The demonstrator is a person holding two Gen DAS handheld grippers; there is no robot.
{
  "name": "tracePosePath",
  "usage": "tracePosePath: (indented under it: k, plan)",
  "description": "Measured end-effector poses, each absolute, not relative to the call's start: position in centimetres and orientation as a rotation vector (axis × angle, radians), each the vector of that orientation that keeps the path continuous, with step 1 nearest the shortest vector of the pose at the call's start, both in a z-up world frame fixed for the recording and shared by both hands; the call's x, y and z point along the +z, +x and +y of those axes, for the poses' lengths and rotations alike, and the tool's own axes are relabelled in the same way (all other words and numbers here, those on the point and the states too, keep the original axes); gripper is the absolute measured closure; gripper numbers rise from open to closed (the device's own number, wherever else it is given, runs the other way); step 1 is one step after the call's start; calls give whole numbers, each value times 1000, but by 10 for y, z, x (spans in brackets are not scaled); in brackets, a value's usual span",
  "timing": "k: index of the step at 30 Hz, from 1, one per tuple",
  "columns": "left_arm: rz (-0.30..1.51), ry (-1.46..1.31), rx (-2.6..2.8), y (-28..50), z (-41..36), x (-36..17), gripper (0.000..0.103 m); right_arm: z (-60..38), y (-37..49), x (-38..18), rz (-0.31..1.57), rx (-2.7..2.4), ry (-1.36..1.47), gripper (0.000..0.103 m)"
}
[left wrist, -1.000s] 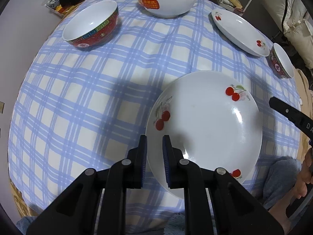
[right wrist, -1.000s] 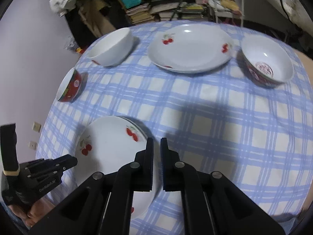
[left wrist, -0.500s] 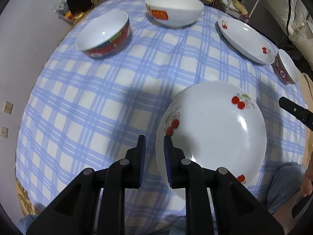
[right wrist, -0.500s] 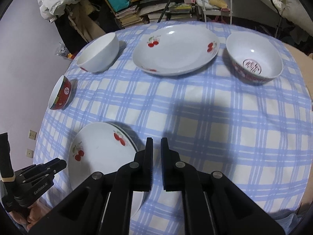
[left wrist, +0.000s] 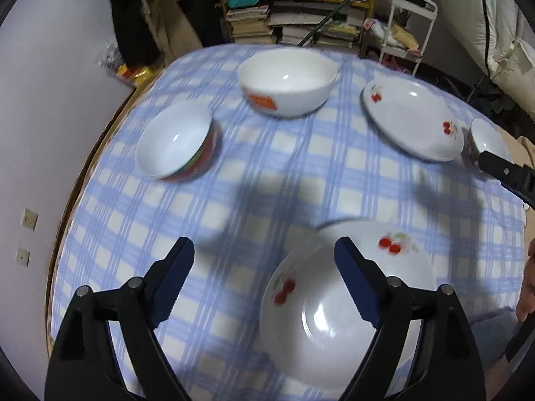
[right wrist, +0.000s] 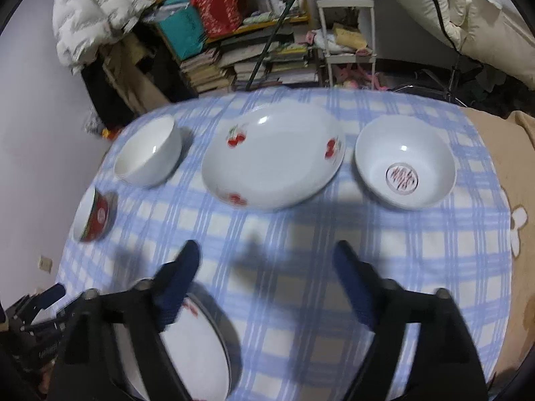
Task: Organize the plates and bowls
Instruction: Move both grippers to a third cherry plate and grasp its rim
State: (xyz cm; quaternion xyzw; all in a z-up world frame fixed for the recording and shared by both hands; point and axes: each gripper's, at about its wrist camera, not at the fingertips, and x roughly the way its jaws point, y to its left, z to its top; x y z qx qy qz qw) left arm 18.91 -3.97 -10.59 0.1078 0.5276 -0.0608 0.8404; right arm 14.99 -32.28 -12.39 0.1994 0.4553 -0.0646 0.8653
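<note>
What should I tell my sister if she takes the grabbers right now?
Left gripper: jaws opening, nothing held.
Right gripper: jaws opening, nothing held.
Near edge: plate stack, two cherry plates by the look of it.
Far side: lone cherry plate, white bowl, red bowl, stamped bowl.
Done: one plate stacked.
Left: probably add the lone plate, then gather the bowls.

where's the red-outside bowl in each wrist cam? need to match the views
Left wrist: the red-sided bowl sits left of centre, upright on the checked cloth, left of and nearer the camera than the big white bowl.
Right wrist: the same red-sided bowl sits at the far left edge, seen side-on, nearer than the big white bowl.
Shared landmark: the far cherry plate, beside the big white bowl in both.
</note>
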Motion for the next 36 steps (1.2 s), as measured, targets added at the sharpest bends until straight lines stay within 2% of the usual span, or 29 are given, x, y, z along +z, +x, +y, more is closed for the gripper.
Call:
tracePosePath:
  k: [16,21,29,31,34,36]
  plan:
    - [1130,234,-170,274,-121,-119,18,-380,247,-110,943,-159,256,7]
    - [1178,112,-225,304,-136,-131,18,-391,284,-125,1016,-112,232,7]
    - [1254,106,-214,339,-165,-167,18,-397,320,-160,1111,-111,63,7]
    - [1271,93,-235,344,-168,-173,18,-399,324,-165,1114,-115,39,9]
    - [1297,84,-246,350,-172,-182,19,-400,334,-176,1166,-105,20,18]
    - [1296,86,-255,352,-176,-186,25,-404,339,-181,1187,-93,37,26]
